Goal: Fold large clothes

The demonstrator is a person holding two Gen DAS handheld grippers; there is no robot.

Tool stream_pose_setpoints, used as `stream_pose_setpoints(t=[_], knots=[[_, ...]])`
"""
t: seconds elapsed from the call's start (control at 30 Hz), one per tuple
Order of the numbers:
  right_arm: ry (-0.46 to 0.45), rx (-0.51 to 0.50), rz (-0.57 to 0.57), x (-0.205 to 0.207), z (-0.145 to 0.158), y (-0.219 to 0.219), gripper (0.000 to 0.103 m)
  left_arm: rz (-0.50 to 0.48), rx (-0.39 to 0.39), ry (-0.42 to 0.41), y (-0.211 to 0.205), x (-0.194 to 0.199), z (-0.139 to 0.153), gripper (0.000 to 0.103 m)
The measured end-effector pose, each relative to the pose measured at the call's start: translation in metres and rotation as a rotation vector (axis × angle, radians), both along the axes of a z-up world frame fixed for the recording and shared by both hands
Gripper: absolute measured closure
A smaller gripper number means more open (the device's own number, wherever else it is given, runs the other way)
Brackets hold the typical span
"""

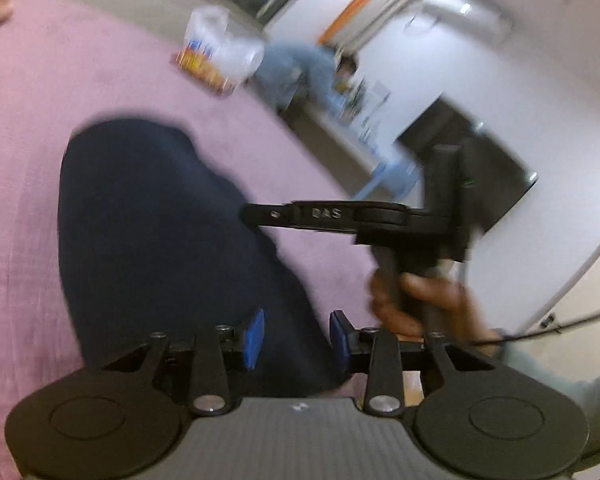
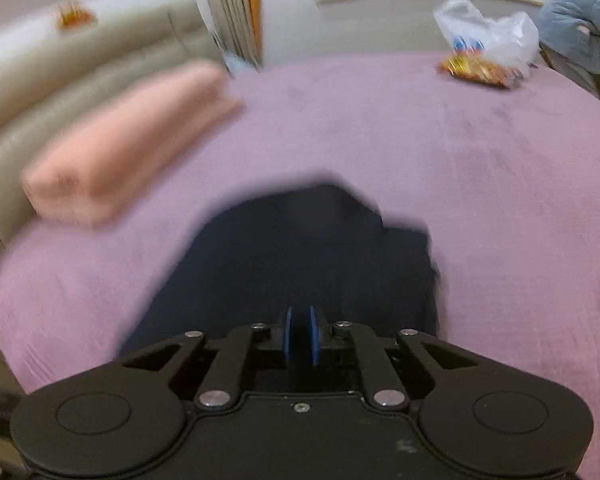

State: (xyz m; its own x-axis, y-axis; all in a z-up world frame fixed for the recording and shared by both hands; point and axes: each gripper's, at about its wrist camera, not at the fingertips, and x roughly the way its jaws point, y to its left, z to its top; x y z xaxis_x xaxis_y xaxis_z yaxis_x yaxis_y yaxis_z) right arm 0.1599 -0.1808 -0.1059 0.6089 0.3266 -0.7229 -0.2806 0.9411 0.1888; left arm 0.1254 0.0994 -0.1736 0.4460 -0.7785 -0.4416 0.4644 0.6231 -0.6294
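A dark navy garment (image 1: 160, 232) lies in a folded heap on the pink bedspread (image 1: 28, 128). My left gripper (image 1: 296, 338) hangs over its near edge with the blue pads apart and nothing between them. My right gripper (image 2: 300, 336) is above the same garment (image 2: 300, 256); its blue pads stand almost together with a thin gap, and I see no cloth between them. The right gripper also shows from the side in the left wrist view (image 1: 260, 216), its fingers together, held by a hand (image 1: 412, 300).
A folded pink blanket (image 2: 128, 140) lies at the left by a beige headboard (image 2: 60, 64). A plastic bag with snack packets (image 2: 484, 52) sits at the bed's far edge. A person in blue (image 2: 576, 20) bends over at the far right.
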Motion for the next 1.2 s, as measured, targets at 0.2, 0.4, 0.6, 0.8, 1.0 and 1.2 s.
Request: stream_pose_setpoints(t=[0.2,0.4,0.6,0.8,1.0,1.2], knots=[[0.108,0.006,-0.108,-0.046,-0.021,-0.021,0.098,0.059,0.08,0.162,0.005,-0.023,-0.033,0.1],[0.109,0.071,-0.052,-0.091,0.007,-0.012,0.084,0.095,-0.009,0.033,0.017,-0.05,0.016,0.087],[0.331,0.06,-0.198,-0.096,-0.039,-0.012,0.084,0.212,0.106,-0.017,0.014,-0.063,0.057,0.079],[0.271,0.093,-0.275,-0.121,0.003,-0.034,0.073,0.317,0.228,-0.104,0.015,-0.092,0.105,0.061],[-0.02,0.029,-0.233,-0.151,0.104,-0.01,0.025,0.406,0.378,-0.367,-0.012,-0.131,0.192,0.045],[-0.204,0.056,-0.186,-0.178,0.181,0.014,0.02,0.494,0.446,-0.461,-0.033,-0.155,0.258,0.011]])
